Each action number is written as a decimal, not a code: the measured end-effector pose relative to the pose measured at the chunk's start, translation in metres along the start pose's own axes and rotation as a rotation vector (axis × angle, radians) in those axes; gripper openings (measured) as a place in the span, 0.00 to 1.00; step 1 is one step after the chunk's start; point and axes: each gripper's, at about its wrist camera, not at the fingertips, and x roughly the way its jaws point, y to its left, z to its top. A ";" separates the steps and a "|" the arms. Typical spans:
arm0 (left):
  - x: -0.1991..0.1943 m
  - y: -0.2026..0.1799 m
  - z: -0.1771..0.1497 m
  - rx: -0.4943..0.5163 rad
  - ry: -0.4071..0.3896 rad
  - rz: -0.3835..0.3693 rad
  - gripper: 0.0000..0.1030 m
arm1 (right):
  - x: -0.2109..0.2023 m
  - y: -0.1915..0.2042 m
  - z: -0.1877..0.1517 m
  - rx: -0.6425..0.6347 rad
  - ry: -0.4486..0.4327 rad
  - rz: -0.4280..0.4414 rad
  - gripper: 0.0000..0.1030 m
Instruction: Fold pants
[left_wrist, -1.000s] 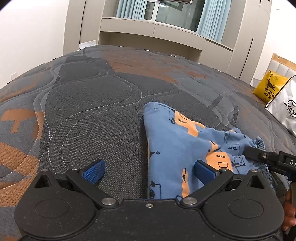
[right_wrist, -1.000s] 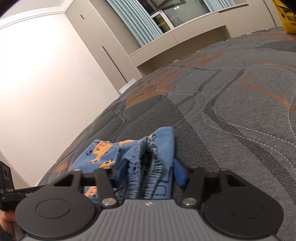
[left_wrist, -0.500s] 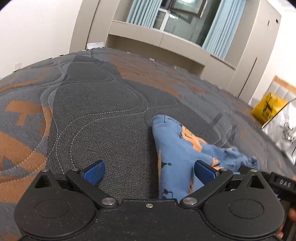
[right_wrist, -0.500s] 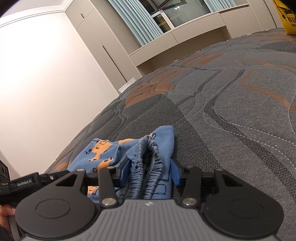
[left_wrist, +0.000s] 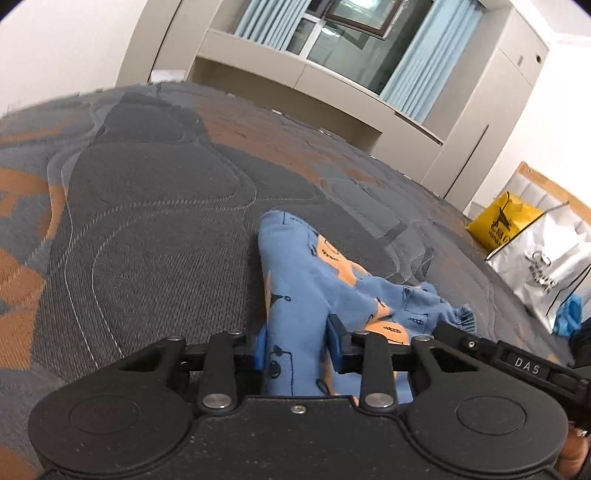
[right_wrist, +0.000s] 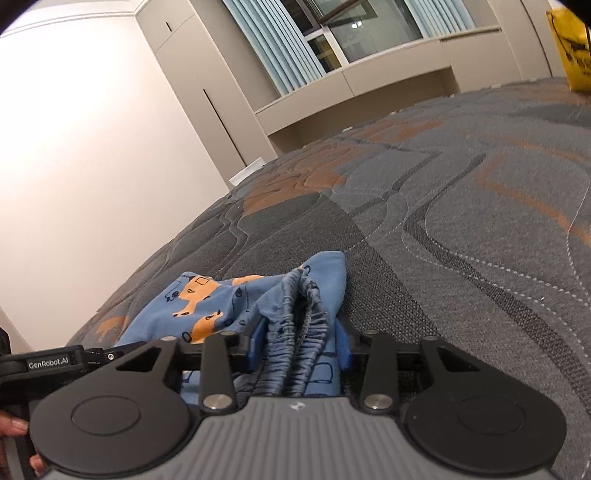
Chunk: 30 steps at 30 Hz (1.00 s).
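Small blue pants (left_wrist: 314, 280) with orange prints lie crumpled on the grey and orange quilt (left_wrist: 147, 221). In the left wrist view my left gripper (left_wrist: 297, 347) has its jaws closing on a fold of the blue cloth, and both blue pads press it. In the right wrist view the pants (right_wrist: 207, 306) show their gathered elastic waistband (right_wrist: 295, 332) bunched between the pads of my right gripper (right_wrist: 299, 347), whose jaws are also closing and squeeze it. Both grippers sit low on the bed, close together at the near edge of the pants.
A yellow bag (left_wrist: 498, 225) and a silvery white bag (left_wrist: 546, 266) stand at the bed's right side. Beige cabinets (left_wrist: 461, 147) and a curtained window line the far wall. Wide quilt stretches ahead and to the left. A hand (right_wrist: 14, 432) grips the left tool.
The left jaws went from wide open to closed on the pants fold, and the view tilted. The right jaws narrowed further on the waistband. The cloth bunched up a little.
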 end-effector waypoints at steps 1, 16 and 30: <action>0.000 -0.002 0.001 0.008 -0.003 -0.002 0.28 | -0.002 0.003 0.000 -0.006 -0.007 -0.006 0.30; 0.001 0.009 0.085 0.131 -0.144 -0.003 0.23 | 0.027 0.064 0.056 -0.163 -0.091 0.015 0.21; 0.066 0.070 0.098 0.014 -0.013 0.042 0.24 | 0.127 0.052 0.071 -0.151 0.034 0.014 0.21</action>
